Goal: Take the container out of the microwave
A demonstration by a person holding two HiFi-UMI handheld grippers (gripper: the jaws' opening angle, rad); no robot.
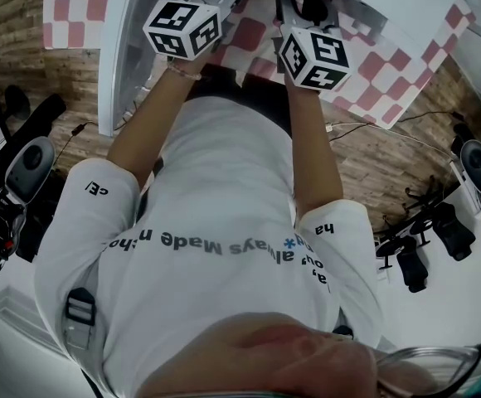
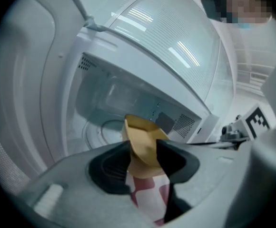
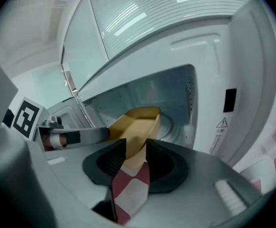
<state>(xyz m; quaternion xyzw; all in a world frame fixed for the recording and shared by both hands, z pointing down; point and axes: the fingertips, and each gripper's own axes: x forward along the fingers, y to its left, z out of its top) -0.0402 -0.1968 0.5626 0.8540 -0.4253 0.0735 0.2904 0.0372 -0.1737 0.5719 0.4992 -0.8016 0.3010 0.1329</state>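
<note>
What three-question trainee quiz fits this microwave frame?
1. True or false: the left gripper is empty.
2. What does the right gripper clamp? A) a cloth B) the mustard-yellow shallow plastic container C) nothing
3. Fill in: the white microwave's door stands ____.
Key: 1 false, it clamps the same container's rim; 2 B; 3 open.

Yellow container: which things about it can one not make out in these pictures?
- Left gripper view: the bottom of the yellow container, hidden by the left tongs.
- Right gripper view: its near end, hidden by the right tongs.
- Head view: all of it; marker cubes and the top edge hide it.
</note>
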